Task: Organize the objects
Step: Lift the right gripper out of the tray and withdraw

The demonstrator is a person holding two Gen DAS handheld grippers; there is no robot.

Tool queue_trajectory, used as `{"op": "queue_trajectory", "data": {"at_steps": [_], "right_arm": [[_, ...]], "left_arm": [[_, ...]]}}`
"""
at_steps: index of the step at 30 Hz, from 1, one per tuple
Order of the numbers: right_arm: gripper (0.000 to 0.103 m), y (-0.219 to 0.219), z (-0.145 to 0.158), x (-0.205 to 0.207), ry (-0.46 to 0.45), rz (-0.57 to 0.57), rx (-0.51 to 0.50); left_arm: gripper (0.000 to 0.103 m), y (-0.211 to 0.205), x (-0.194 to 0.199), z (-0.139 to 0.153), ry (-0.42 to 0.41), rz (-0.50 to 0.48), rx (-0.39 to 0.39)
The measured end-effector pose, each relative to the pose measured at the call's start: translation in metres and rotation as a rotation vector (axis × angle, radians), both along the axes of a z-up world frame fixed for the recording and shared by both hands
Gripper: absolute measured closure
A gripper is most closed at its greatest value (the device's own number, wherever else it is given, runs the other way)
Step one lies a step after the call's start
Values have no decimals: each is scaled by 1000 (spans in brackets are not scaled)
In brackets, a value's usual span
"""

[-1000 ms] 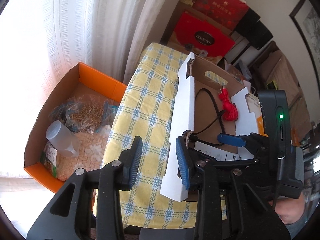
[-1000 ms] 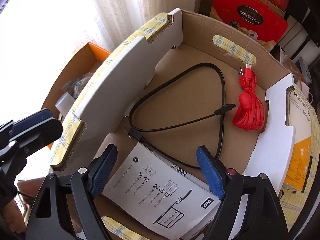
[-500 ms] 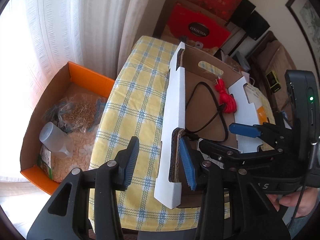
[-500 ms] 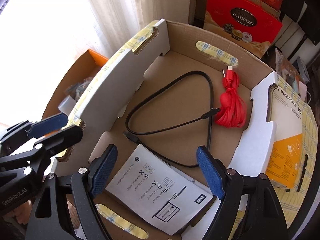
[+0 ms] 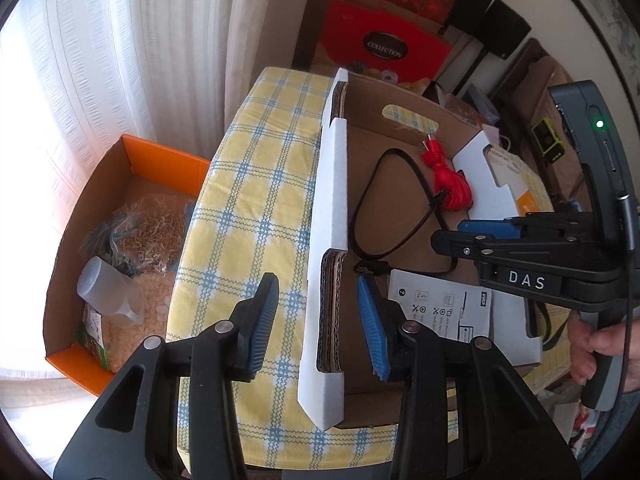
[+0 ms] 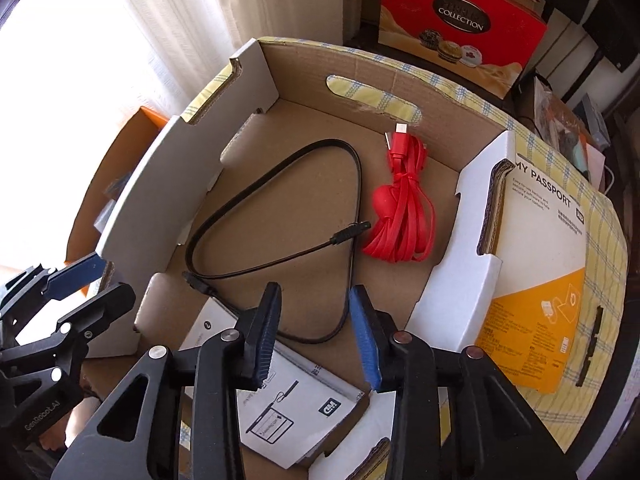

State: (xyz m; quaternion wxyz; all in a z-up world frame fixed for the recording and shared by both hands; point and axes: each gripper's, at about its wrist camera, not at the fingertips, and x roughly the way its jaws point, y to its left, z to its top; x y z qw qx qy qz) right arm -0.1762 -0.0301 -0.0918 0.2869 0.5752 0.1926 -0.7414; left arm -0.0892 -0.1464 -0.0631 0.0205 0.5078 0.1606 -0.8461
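Cardboard box [image 6: 304,184] on the counter [image 5: 256,184] holds a limp black cable [image 6: 280,216]; grab its stiff plug. Right hand-held gripper [image 6: 314,336] is closing, empty, above it. Left hand-held gripper [image 5: 320,326] straddles the box wall, not pinching.

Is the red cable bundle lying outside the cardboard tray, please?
No, the red cable bundle lies on the floor of the cardboard tray, beside the black cable.
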Motion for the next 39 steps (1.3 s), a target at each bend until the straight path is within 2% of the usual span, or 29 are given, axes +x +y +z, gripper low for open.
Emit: {"op": "queue_trajectory", "data": {"at_steps": [4,6,9,12,15,17,19,22,33,39], "right_arm": [[71,4,5,-4,15,-18,6],[71,2,2,-8,30,-3,47],[72,-6,-4,-7,67,35,117],[74,-13,-9,-3,87,72,155],[83,-16,-14,-2,78,83,167],[92,-15,-14,-8,48,67,139],[94,-13,-14,-13,14,43,101],[95,-13,-11,-20,-5,8,45],[97,-6,-8,-41,26,-122,-25],[92,-1,7,-36,20,-112,-80]], "left_arm": [[67,4,-2,-1,-2,-6,-27],[68,6,-4,-4,-9,-11,-46],[79,9,-6,-8,-18,-19,-59],[86,13,-7,-11,-24,-34,-57],[90,17,-8,-13,-28,-45,-91],[92,17,-8,-14,-29,-47,-100],[92,16,-8,-14,-28,-50,-100],[92,18,-8,-14,-26,-51,-108],[92,18,-9,-14,-24,-51,-114],[92,17,-9,-14,-24,-49,-115]]}}
